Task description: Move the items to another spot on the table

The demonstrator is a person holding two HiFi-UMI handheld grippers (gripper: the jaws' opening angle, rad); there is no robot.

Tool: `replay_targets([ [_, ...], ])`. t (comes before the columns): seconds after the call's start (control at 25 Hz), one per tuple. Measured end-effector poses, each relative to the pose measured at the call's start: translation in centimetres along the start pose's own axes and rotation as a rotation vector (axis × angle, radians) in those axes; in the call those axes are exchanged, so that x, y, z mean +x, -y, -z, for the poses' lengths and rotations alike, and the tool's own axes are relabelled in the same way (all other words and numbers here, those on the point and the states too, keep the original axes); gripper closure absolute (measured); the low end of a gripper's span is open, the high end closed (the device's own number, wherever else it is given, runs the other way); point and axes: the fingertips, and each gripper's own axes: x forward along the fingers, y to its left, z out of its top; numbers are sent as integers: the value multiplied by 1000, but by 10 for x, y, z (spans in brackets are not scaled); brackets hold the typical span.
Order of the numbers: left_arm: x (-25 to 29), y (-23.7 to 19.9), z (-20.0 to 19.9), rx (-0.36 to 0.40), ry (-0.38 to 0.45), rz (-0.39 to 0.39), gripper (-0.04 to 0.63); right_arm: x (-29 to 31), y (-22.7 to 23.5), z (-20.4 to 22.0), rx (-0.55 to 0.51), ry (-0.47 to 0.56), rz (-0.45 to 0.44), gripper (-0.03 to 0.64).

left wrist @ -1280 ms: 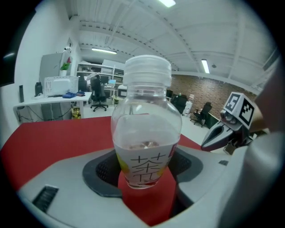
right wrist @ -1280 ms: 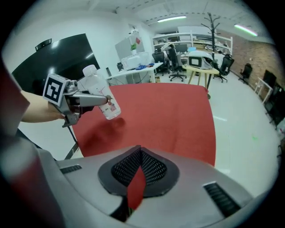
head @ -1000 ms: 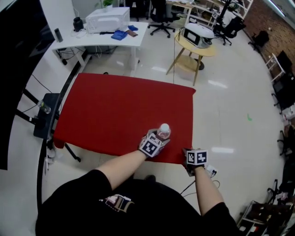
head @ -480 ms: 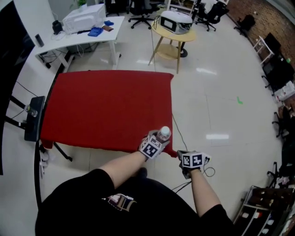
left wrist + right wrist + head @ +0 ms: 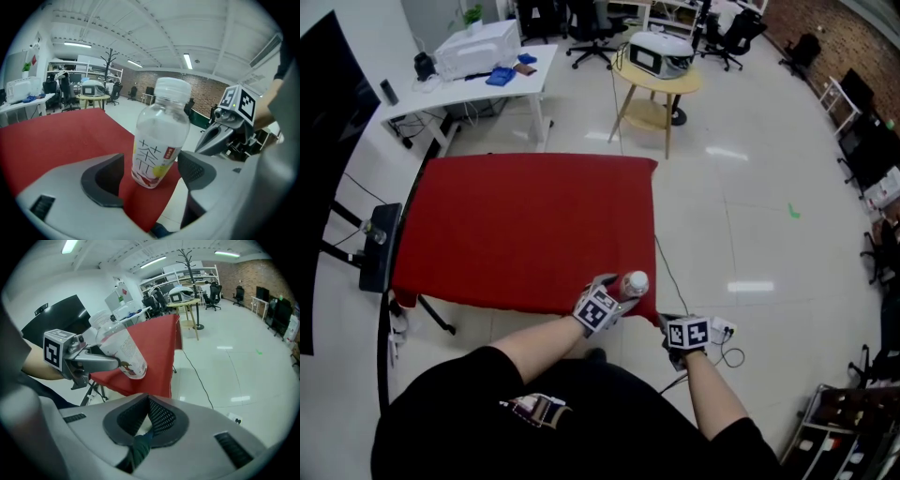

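left gripper [image 5: 151, 180]: jaws opening, pads off the bottle [image 5: 157, 140]
bottle: between its jaws, on the red table [image 5: 506, 225]
right gripper [image 5: 147, 420]: jaws squeezed together, right of left gripper

Bottle [image 5: 159, 126], left gripper view: the label [image 5: 149, 158] carries the large dark character 茶; beside it, a small red seal [image 5: 172, 153] with print too fine to read.

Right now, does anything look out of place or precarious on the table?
The bottle sits at the red table's near right corner, close to the edge, between the left gripper's opening jaws, pads off it. Nothing looks spilled.
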Motion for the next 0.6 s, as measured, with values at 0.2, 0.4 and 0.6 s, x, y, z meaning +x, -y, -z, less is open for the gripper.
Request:
replay_targets([
  [0.2, -41, -28, 25, -28, -5, -2, 236, 15, -30, 0, -11, -15, -35, 620],
  [0.4, -83, -75, 41, -68, 15, -14, 238, 37, -71, 19, 12, -55, -20, 620],
  [0.6, -147, -141, 73, -117, 20, -11, 238, 73, -141, 8, 9, -62, 1, 620],
])
